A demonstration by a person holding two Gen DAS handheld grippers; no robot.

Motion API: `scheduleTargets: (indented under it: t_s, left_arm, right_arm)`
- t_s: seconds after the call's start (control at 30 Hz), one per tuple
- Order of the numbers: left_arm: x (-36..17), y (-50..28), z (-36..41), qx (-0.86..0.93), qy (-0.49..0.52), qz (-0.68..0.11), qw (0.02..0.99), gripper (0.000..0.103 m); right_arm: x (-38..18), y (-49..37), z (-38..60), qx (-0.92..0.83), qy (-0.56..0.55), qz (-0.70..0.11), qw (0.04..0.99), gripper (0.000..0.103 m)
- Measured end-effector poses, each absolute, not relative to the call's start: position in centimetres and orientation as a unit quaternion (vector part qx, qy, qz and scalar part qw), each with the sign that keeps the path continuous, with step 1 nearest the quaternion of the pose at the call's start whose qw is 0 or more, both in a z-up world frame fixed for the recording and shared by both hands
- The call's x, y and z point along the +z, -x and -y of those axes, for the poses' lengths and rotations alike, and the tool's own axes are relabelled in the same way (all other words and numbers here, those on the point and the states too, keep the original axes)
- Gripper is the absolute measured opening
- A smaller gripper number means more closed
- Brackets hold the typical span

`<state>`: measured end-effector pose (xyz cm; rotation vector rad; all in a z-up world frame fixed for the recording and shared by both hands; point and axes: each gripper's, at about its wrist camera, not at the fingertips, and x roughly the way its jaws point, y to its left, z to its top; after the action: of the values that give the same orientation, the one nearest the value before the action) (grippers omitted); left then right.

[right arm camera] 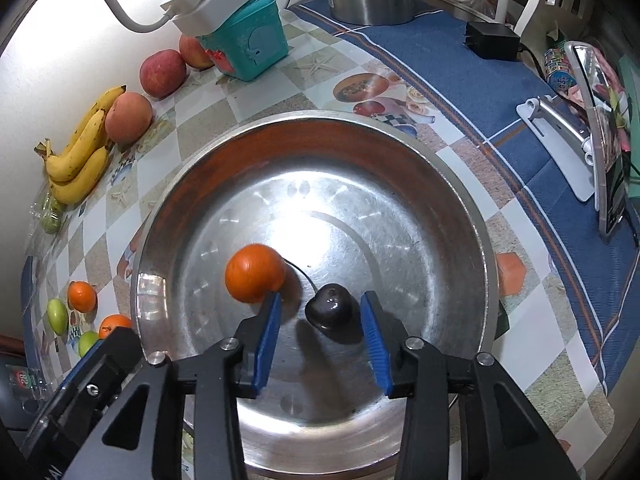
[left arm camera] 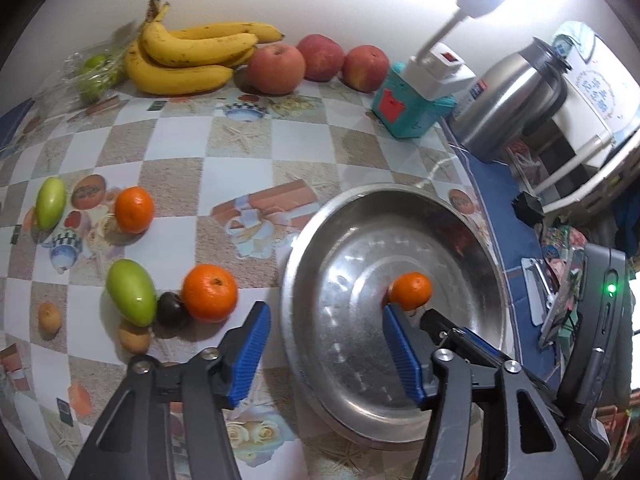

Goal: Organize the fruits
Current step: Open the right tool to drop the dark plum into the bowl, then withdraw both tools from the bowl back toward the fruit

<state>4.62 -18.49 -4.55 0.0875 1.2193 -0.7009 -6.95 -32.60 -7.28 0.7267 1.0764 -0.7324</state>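
Observation:
A steel bowl (left arm camera: pixel 360 194) (right arm camera: pixel 320 115) holds a tangerine (left arm camera: pixel 410 290) (right arm camera: pixel 254 268) and a dark cherry (right arm camera: pixel 330 312) with a thin stem. My right gripper (right arm camera: pixel 321 298) is open over the bowl floor, with the cherry lying loose between its blue pads (right arm camera: pixel 268 340), which do not touch it. My left gripper (left arm camera: pixel 325 312) is open and empty above the bowl's left rim. On the cloth to its left lie two tangerines (left arm camera: pixel 209 292) (left arm camera: pixel 134 210), two green fruits (left arm camera: pixel 131 292) (left arm camera: pixel 51 202), another dark cherry (left arm camera: pixel 171 308) and two small brown fruits (left arm camera: pixel 134 338).
Bananas (left arm camera: pixel 188 56) and three apples (left arm camera: pixel 276 68) line the back wall. A teal box (left arm camera: pixel 404 108) carrying a white power strip stands beside them. A steel kettle (left arm camera: pixel 516 92) is at the back right. A phone on a stand (right arm camera: pixel 608 140) sits right of the bowl.

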Motion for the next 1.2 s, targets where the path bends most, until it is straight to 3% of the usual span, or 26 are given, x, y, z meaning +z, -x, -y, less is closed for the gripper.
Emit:
scheduleTargets:
  t_s: [0.13, 0.3, 0.4, 0.73, 0.77, 0.83, 0.87, 1.2]
  left_arm:
    - [-4.4, -5.2, 17.7, -0.290, -0.047, -0.563, 0.773, 0.076]
    - [-5.1, -6.2, 16.4, -0.235, -0.074, -0.581, 0.776, 0.080]
    - [-5.7, -6.8, 15.3, -0.207, -0.077, -0.593, 0.774, 0.081]
    - [-4.5, -8.5, 12.0, -0.139, -0.069, -0.558, 0.815, 0.102]
    - [-4.3, -8.6, 11.8, -0.131, -0.075, -0.550, 0.821, 0.103]
    - [-4.0, -8.8, 11.3, -0.120, -0.084, -0.538, 0.830, 0.103]
    - [-3.8, -8.8, 11.2, -0.117, -0.085, -0.535, 0.832, 0.103]
    - [-3.7, -9.4, 9.7, -0.107, -0.091, -0.527, 0.838, 0.103]
  right_arm:
    - [-7.2, 7.0, 32.6, -0.339, -0.322, -0.489, 0.736, 0.060]
    - [-7.1, 6.9, 32.5, -0.338, -0.317, -0.488, 0.739, 0.063]
    - [-7.1, 6.8, 32.5, -0.337, -0.312, -0.490, 0.741, 0.075]
    - [-6.9, 5.7, 31.5, -0.322, -0.284, -0.498, 0.753, 0.075]
    - [-6.9, 5.5, 31.3, -0.320, -0.281, -0.499, 0.755, 0.075]
    - [-6.8, 5.3, 30.9, -0.319, -0.274, -0.500, 0.757, 0.088]
    - [-6.8, 5.2, 30.7, -0.317, -0.271, -0.500, 0.759, 0.090]
    - [-6.3, 4.4, 29.3, -0.298, -0.257, -0.494, 0.776, 0.096]
